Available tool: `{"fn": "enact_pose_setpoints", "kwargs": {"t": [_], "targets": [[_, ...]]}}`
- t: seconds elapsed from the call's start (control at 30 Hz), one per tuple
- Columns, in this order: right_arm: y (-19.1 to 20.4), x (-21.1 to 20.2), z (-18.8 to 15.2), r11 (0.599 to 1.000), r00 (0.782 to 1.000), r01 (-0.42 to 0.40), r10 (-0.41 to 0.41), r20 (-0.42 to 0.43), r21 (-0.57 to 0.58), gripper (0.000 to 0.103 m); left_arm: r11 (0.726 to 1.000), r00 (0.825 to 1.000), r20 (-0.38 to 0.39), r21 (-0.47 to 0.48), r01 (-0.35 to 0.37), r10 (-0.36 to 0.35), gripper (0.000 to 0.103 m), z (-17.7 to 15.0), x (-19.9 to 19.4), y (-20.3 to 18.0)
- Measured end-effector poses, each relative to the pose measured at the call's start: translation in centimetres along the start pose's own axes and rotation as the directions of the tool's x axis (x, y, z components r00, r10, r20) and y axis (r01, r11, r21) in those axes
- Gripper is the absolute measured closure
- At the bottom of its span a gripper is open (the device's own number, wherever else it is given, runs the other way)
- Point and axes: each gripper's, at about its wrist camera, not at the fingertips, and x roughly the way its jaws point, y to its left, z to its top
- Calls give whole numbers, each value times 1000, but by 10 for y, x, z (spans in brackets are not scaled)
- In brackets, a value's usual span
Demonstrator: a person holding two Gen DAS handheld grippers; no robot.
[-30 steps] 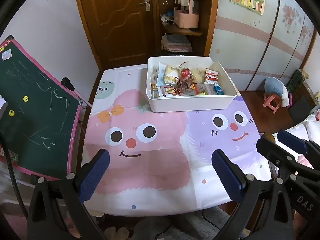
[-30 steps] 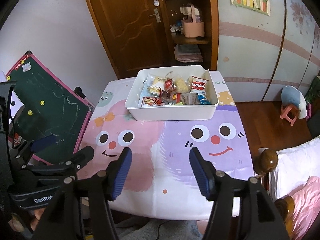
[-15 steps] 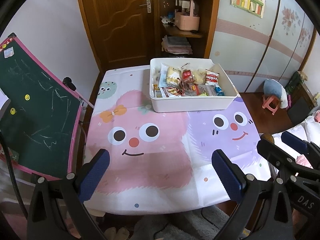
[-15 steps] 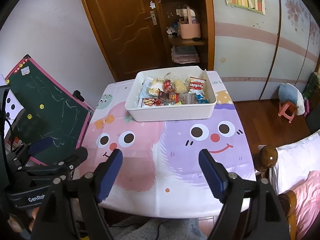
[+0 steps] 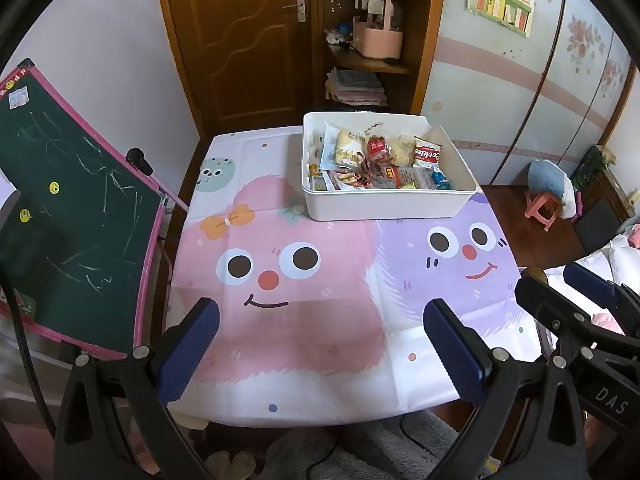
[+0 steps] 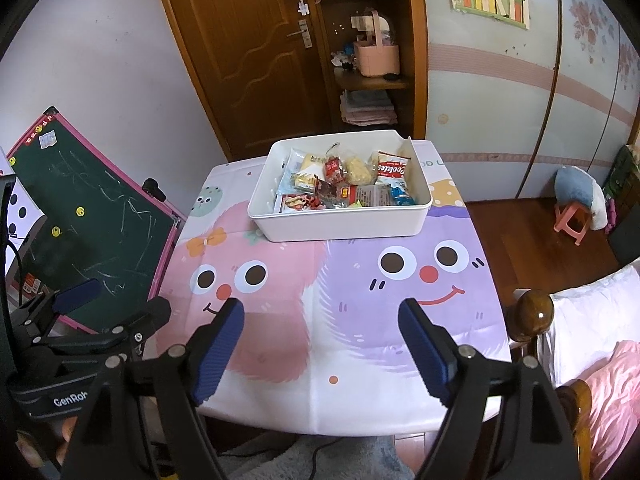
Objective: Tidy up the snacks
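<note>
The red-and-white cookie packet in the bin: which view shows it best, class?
The right wrist view: the cookie packet faces the camera with nothing covering it. The left wrist view shows the same packet smaller and more tilted.

Both tools are built alike: the left gripper [image 5: 320, 344] and the right gripper [image 6: 320, 344] have black plastic frames that fork into two angled arms, each tipped with a dark blue, finely ribbed pad. Round silver screw heads sit at the arm joints. From the left wrist view, the right gripper's body reads "DAS" in white; from the right wrist view, the left one reads "GenRob". A thin black cable [image 5: 24, 344] curves along the left edge.
</note>
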Motion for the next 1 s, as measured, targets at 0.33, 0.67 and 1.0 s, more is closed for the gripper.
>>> {"fn": "enact_pose_setpoints", "kwargs": {"t": [0.33,0.67,1.0], "targets": [[-5,0,1,1000,1000,7,-7,-1,9,23,1000,1000,-2,3,6,-6,1,4,5,-6],[-8,0,5,1000,1000,17,-17,-1,12,23,1000,1000,-6,0,10,-10,1,6,6,-9],[-7,1,5,1000,1000,16,-16,-2,11,23,1000,1000,-6,4,5,-5,1,8,11,-10]]}}
